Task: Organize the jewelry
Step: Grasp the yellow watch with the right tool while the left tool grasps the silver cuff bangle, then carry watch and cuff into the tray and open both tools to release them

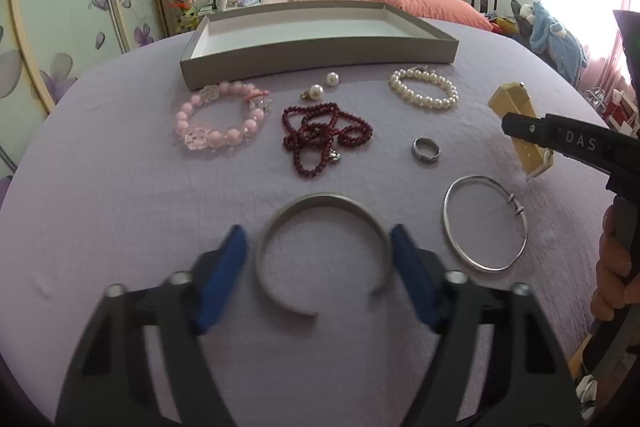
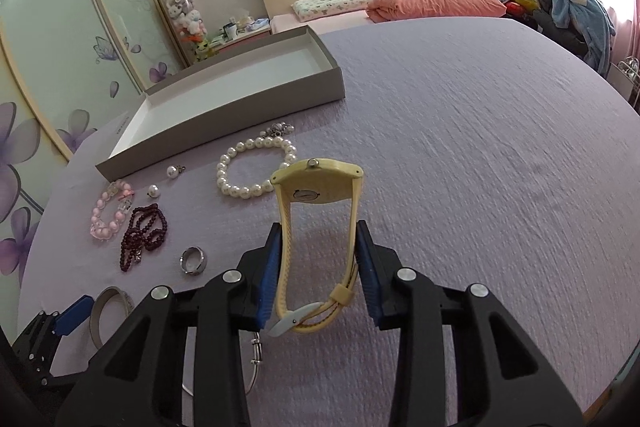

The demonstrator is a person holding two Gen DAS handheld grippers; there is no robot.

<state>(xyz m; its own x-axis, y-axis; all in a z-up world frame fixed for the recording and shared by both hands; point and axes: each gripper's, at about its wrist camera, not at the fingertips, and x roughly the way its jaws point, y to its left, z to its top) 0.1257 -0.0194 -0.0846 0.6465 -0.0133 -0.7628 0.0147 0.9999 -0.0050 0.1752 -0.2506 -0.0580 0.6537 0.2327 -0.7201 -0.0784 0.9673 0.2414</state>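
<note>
Jewelry lies on a lilac cloth in front of an empty grey tray (image 1: pixel 316 53). My left gripper (image 1: pixel 320 247) is open, its blue pads on either side of a silver open cuff bangle (image 1: pixel 324 205), not gripping it. My right gripper (image 2: pixel 318 247) is shut on a yellow watch (image 2: pixel 318 179), its pads pressing the strap on both sides. The watch also shows in the left wrist view (image 1: pixel 516 119). A thin silver bangle (image 1: pixel 484 223), a ring (image 1: pixel 426 150), a dark red bead necklace (image 1: pixel 324 135), a pink bead bracelet (image 1: pixel 220 119), a pearl bracelet (image 1: pixel 424 89) and two pearl pendants (image 1: pixel 324 85) lie between.
The tray also shows in the right wrist view (image 2: pixel 224 107), at the left rear. The cloth's right half (image 2: pixel 480 167) holds nothing. A bed, wardrobe doors and a chair with clothes stand beyond the table.
</note>
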